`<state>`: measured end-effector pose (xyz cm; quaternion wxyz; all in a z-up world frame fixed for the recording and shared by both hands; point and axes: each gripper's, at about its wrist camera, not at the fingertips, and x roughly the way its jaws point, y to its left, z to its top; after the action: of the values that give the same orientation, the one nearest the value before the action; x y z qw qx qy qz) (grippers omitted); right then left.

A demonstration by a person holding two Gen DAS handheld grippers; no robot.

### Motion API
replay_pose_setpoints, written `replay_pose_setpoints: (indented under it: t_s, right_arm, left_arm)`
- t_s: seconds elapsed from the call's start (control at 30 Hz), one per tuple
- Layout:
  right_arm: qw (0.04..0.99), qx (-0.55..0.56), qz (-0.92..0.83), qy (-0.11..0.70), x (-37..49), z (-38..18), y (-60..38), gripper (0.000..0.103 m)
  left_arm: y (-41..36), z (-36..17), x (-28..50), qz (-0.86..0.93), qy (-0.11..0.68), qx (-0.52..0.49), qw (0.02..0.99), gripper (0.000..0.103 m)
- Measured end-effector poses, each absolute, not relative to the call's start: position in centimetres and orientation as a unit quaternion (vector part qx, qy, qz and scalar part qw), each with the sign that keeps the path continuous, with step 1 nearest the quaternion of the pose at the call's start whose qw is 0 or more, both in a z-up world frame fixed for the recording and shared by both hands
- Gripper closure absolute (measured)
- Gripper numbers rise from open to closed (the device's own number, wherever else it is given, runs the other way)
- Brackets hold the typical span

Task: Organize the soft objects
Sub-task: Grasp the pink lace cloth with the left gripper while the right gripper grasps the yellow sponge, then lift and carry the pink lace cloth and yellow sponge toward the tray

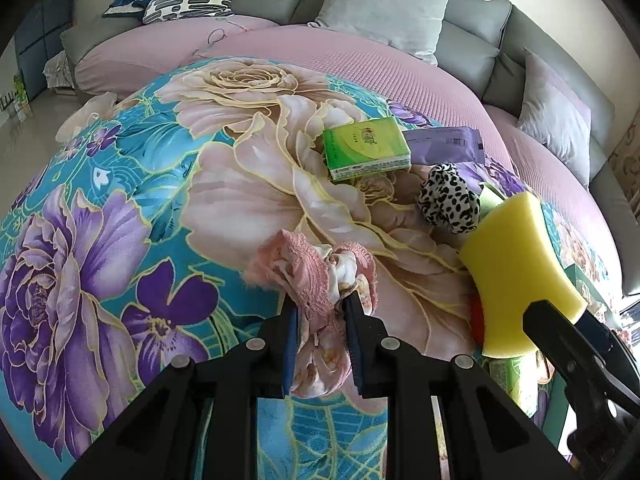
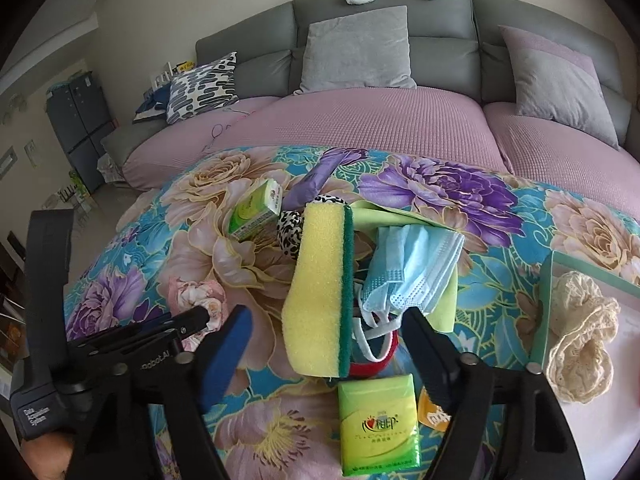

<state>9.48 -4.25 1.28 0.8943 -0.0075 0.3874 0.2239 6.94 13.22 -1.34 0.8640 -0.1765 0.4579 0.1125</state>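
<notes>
In the left wrist view my left gripper (image 1: 320, 308) is shut on a pink floral lace scrunchie (image 1: 308, 268), low over the flowered blanket (image 1: 120, 208). The right wrist view shows that same gripper (image 2: 196, 320) at lower left with the scrunchie (image 2: 196, 300). My right gripper (image 2: 326, 314) is open around a yellow sponge with a green scouring side (image 2: 316, 280). The sponge stands on end between the jaws, with a gap showing on either side. Seen from the left, the sponge (image 1: 520, 272) rises in front of the right gripper (image 1: 538, 314).
Around the sponge lie a blue face mask (image 2: 412, 268), a lime cloth (image 2: 448, 304), a red band (image 2: 372, 366), a leopard scrunchie (image 1: 448, 198), two green tissue packs (image 2: 378, 420) (image 2: 256, 212) and a purple packet (image 1: 444, 142). A teal-edged box (image 2: 546, 300) holds cream lace (image 2: 580, 332). A grey sofa (image 2: 440, 40) with cushions stands behind.
</notes>
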Motion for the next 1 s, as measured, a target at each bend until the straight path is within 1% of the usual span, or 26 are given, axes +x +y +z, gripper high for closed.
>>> replay_pose_setpoints:
  t_s: [0.1, 0.17, 0.23, 0.27, 0.33, 0.43, 0.77, 0.9, 1.0]
  right_arm:
    - [0.894, -0.006, 0.220, 0.391, 9.8, 0.9, -4.1, 0.039]
    - [0.894, -0.006, 0.219, 0.392, 9.9, 0.7, -4.0, 0.043]
    - [0.894, -0.004, 0.220, 0.391, 10.0, 0.6, -3.9, 0.049]
    - [0.894, -0.003, 0.221, 0.391, 10.1, 0.6, -3.8, 0.054]
    - [0.894, -0.002, 0.220, 0.391, 10.2, 0.4, -3.6, 0.058]
    - [0.892, 0.003, 0.221, 0.394, 10.4, 0.1, -3.5, 0.067]
    - [0.893, 0.015, 0.220, 0.393, 10.6, 0.1, -3.8, 0.072]
    - [0.894, 0.023, 0.225, 0.386, 10.3, 0.9, -4.2, 0.072]
    - [0.899, 0.029, 0.231, 0.372, 9.7, 2.1, -4.7, 0.072]
  left_arm:
    - [13.4, -1.4, 6.8, 0.114, 0.458, -0.179, 0.863, 0.080]
    - [13.5, -1.5, 6.9, 0.114, 0.458, -0.181, 0.863, 0.080]
    - [13.4, -1.6, 6.8, 0.113, 0.458, -0.182, 0.863, 0.080]
    - [13.5, -1.6, 6.8, 0.113, 0.458, -0.182, 0.863, 0.080]
    - [13.5, -1.7, 6.8, 0.112, 0.458, -0.183, 0.862, 0.080]
    - [13.6, -1.9, 6.9, 0.112, 0.459, -0.185, 0.862, 0.080]
    - [13.6, -1.8, 7.0, 0.111, 0.457, -0.184, 0.863, 0.080]
    - [13.4, -0.7, 6.8, 0.108, 0.446, -0.180, 0.870, 0.080]
    - [13.2, 1.0, 6.3, 0.107, 0.424, -0.175, 0.882, 0.080]
